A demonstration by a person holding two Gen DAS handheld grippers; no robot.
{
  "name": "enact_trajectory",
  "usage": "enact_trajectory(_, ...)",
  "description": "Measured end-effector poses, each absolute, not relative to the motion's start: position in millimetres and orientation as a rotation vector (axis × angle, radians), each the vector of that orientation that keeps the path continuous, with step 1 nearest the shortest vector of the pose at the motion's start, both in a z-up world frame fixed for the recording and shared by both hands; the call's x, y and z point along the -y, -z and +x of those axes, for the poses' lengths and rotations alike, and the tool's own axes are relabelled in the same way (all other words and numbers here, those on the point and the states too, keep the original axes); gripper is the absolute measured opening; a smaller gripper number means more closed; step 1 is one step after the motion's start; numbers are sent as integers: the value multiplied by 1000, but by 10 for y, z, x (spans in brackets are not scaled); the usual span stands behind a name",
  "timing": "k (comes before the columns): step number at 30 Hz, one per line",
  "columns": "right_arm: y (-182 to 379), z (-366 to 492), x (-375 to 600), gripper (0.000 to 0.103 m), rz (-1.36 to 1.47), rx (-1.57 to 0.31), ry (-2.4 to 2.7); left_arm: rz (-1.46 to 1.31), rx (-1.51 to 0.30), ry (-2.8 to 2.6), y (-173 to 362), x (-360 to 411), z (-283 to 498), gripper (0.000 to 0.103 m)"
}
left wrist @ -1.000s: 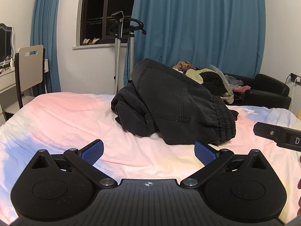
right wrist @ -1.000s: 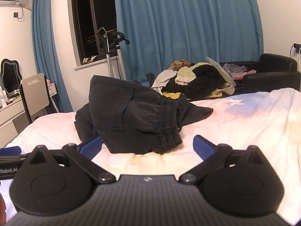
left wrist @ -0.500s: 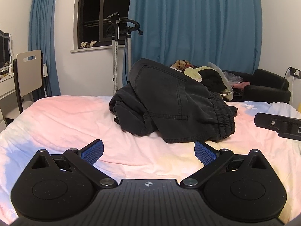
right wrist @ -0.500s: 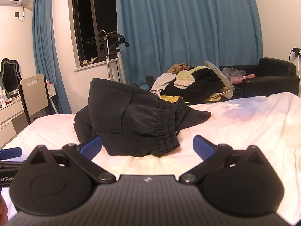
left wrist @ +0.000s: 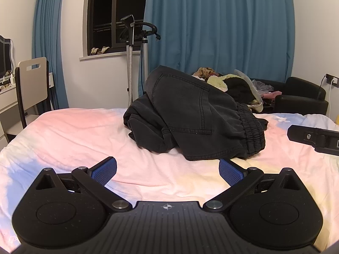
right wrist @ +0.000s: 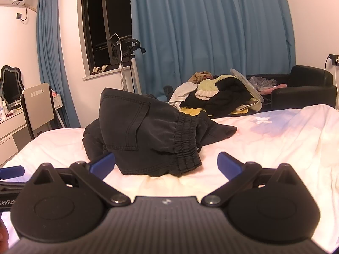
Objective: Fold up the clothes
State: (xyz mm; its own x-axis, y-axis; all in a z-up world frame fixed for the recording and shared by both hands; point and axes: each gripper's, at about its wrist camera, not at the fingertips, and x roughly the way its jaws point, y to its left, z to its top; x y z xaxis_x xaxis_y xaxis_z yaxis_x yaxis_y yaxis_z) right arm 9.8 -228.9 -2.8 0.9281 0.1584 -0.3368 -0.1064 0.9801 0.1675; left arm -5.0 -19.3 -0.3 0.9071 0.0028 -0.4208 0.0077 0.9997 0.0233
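Observation:
A crumpled pair of black trousers (left wrist: pixel 190 116) (right wrist: pixel 146 133) with an elastic waistband lies heaped on the bed (left wrist: pixel 74 135). My left gripper (left wrist: pixel 167 170) hovers open just short of the heap, with nothing between its blue pads. My right gripper (right wrist: pixel 166 163) is open too, and its left pad (right wrist: pixel 104 163) sits close to the near hem of the trousers. The right gripper's body (left wrist: pixel 313 138) shows at the right edge of the left wrist view.
A pile of mixed clothes (right wrist: pixel 220 95) lies behind the bed, next to a black armchair (right wrist: pixel 303 91). A garment steamer stand (left wrist: pixel 132 59) is by the window. A chair (left wrist: pixel 34 84) and a dresser stand at the left. Blue curtains (left wrist: pixel 218 31) cover the back wall.
Both views have shifted slightly, so the trousers sit a little lower and nearer in the frames. Both grippers stay open and the trousers have not moved.

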Motion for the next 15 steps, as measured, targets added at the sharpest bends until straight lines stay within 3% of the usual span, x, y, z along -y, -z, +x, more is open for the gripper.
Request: enact_trajectory(15, 21, 102, 2246, 103, 141, -361, -134, 22, -439, 10, 12, 131, -20, 103)
